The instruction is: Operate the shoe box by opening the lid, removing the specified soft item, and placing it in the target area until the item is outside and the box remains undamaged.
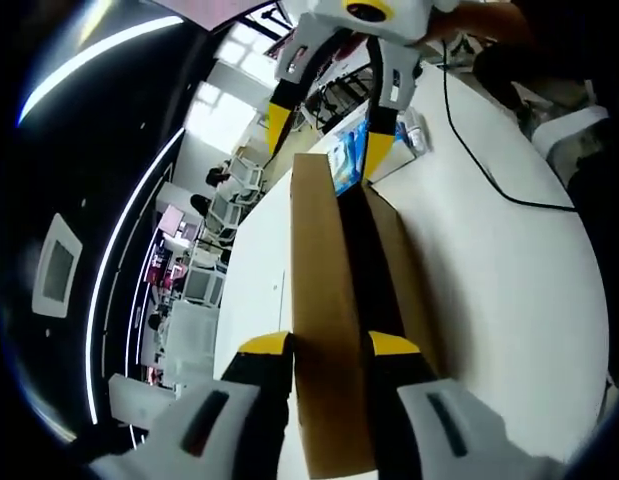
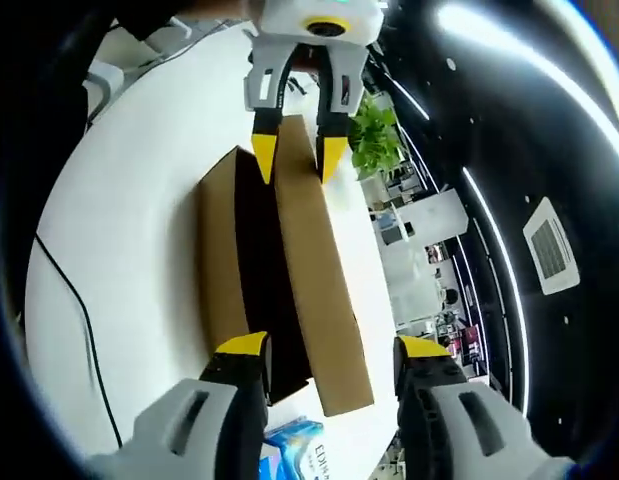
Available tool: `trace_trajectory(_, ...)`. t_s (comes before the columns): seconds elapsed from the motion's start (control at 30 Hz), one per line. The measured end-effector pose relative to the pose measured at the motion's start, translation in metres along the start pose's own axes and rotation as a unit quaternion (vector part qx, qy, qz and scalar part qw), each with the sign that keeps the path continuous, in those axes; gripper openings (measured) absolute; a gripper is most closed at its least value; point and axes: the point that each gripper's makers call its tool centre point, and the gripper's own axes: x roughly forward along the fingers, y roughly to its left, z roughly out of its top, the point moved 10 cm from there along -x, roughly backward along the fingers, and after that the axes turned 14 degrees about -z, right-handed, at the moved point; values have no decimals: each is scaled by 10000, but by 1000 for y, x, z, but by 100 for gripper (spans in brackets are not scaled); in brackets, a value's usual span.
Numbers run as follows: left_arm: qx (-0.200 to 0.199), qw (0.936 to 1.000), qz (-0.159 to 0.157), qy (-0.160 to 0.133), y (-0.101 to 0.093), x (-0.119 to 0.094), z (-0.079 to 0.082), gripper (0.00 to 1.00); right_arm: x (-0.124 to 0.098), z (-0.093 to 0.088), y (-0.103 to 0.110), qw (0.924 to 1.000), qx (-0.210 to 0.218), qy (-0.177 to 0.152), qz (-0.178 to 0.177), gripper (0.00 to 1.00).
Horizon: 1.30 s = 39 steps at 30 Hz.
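The left hand-held gripper (image 1: 329, 350) has its yellow-tipped jaws set on either side of the raised lid (image 1: 324, 300) of the shoe box (image 1: 394, 260), one jaw against the lid's outer face and the other against its inner side; it looks clenched on the lid edge. In the right gripper view this same tool comes in from the top, its yellow tips pinching the far end of the lid (image 2: 314, 260).

The right hand-held gripper (image 2: 329, 355) has its jaws spread wide at the near end of the box (image 2: 219, 270), astride the lid's end; the right-side jaw stands clear of the cardboard, so it looks released, gripping nothing. In the left gripper view it reaches in from the top, jaws either side of the lid's far end.

The brown cardboard box lies on a white worktop (image 1: 489, 280) with its lid tilted up along one long side, leaving a dark slot between lid and box wall. The inside is too dark to tell what lies there.

Just beside the box's end lies a blue packet (image 2: 294, 445), seen also beyond the box (image 1: 347, 160). A black cable (image 1: 489, 175) runs across the worktop, apart from the box. A green plant (image 2: 377, 135) stands past the worktop edge, with office desks and seated people (image 1: 214, 180) beyond.
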Motion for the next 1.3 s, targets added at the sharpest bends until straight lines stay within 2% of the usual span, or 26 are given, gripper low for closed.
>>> trace_trajectory(0.2,19,10000,-5,7,0,-1,0,28,4,5,2,9996,-173,-136,174,56)
trace_trajectory(0.23,19,10000,-5,5,0,-1,0,28,6,4,2,9995,-245,-58,207,56)
trace_trajectory(0.27,21,10000,-5,5,0,-1,0,28,8,2,2,9990,-356,154,218,56)
trace_trajectory(0.47,36,10000,-16,-9,0,-2,-1,28,16,5,4,9977,-564,163,344,56)
trace_trajectory(0.67,40,10000,-19,-10,-1,-2,-1,28,23,6,3,9975,-559,129,413,55)
trace_trajectory(0.8,48,10000,-14,-17,-3,-3,-1,28,27,4,4,9968,-616,109,490,48)
trace_trajectory(0.97,77,10000,-18,-14,-5,-2,-1,28,31,2,3,9966,-567,146,573,30)
trace_trajectory(1.3,111,9999,-28,17,-5,-1,-2,28,33,1,6,9961,-583,101,649,30)
